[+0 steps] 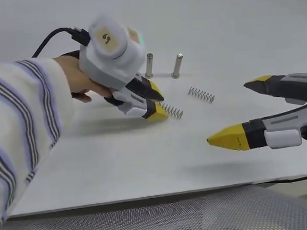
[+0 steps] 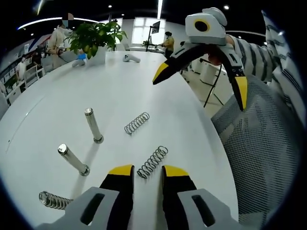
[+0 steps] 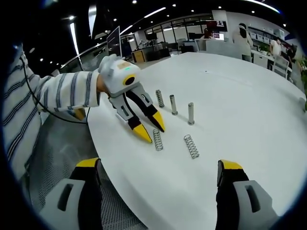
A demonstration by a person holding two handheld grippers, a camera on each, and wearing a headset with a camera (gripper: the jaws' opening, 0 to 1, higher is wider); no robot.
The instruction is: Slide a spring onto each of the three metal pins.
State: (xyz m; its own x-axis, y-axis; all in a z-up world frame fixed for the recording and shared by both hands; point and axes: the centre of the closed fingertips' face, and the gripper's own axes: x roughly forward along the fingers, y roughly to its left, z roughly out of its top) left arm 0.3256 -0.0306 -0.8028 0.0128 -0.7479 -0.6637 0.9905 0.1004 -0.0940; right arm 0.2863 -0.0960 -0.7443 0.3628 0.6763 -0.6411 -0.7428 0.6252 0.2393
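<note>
White worktop (image 1: 146, 162) carries all the parts. The left tool (image 1: 158, 101), held in a hand (image 1: 81, 80) from a striped sleeve (image 1: 18, 118), sits low over it with its jaws released and a narrow gap between the yellow tips. The left gripper view puts the nearer spring (image 2: 152, 162) flat on the surface with one end in that gap; I cannot tell whether either tip touches the coil. In the head view the lower tip covers that end. The second spring (image 2: 136, 122) lies loose just beyond, apart from the first. The right tool (image 1: 229, 112) hangs above the worktop well off to the right, jaws spread wide and gripping nothing.

The head view has a bare pin (image 1: 149, 65) and a second bare pin (image 1: 177, 65) upright behind the left tool. The right gripper view adds a sleeved pin (image 3: 159, 98), a spring coiled around it, in line with them. In the left gripper view it is partly cut off at the lower left.

Both loose springs lie near the worktop's front edge, with grey mesh (image 1: 149, 219) below it. Beyond the pins, open white surface runs to a potted plant (image 2: 96, 38).
</note>
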